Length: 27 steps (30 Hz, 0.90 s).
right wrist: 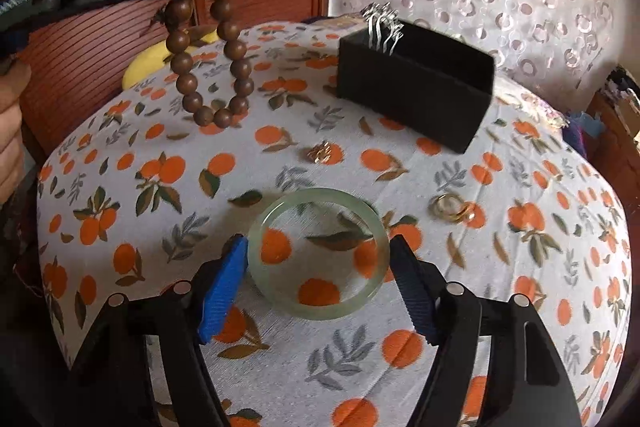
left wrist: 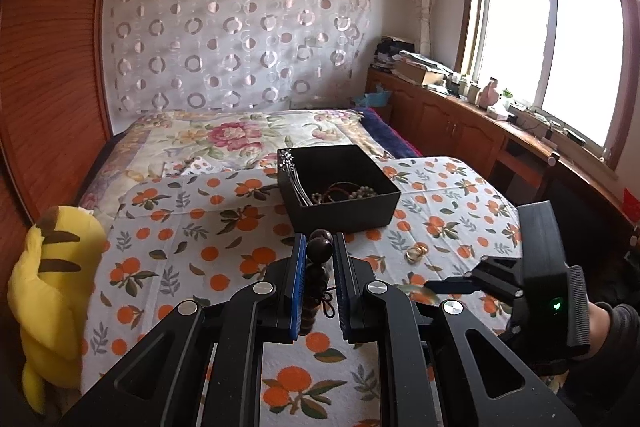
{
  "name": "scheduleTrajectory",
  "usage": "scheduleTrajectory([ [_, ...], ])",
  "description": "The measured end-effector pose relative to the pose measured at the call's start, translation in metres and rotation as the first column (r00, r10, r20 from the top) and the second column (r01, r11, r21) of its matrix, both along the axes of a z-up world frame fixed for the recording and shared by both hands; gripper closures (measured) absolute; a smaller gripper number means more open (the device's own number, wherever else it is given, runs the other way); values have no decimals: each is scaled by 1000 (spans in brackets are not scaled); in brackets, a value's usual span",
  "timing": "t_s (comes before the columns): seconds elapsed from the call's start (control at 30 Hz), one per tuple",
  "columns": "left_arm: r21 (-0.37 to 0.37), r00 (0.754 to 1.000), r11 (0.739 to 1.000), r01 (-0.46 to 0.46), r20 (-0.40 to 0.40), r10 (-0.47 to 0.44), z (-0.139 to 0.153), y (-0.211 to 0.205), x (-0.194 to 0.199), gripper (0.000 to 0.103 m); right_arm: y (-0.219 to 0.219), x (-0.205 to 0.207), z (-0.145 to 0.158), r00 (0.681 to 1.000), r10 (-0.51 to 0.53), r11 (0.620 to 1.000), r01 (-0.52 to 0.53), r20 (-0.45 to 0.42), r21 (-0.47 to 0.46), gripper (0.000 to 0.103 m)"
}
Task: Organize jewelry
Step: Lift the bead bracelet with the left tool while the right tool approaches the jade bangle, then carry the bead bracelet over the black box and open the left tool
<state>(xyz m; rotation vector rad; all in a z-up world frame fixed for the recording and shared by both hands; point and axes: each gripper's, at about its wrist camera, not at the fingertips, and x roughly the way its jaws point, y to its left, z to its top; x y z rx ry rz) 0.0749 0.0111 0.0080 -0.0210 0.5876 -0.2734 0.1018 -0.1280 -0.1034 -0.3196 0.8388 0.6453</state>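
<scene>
My left gripper is shut on a brown wooden bead bracelet, held above the table; in the right wrist view the bracelet hangs from it at upper left. A black box holding several pieces of jewelry stands beyond it; it also shows in the right wrist view, with silver chains over its edge. My right gripper is open, its fingers on either side of a pale green jade bangle lying on the cloth. Gold rings and a small gold piece lie nearby.
The table wears an orange-print cloth. A yellow plush toy sits at its left edge. A bed with a floral cover lies behind, and a wooden counter runs under the window at right.
</scene>
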Motion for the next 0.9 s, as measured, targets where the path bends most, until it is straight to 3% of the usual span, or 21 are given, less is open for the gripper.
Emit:
scheduleTrajectory([
  [0.47, 32, 999, 999, 5, 44, -7, 25, -8, 29, 91, -18, 34, 44, 994, -56, 998, 51, 93, 48, 29],
  [0.9, 51, 997, 999, -4, 75, 0, 37, -20, 61, 91, -28, 89, 59, 985, -106, 991, 92, 140, 98, 29],
])
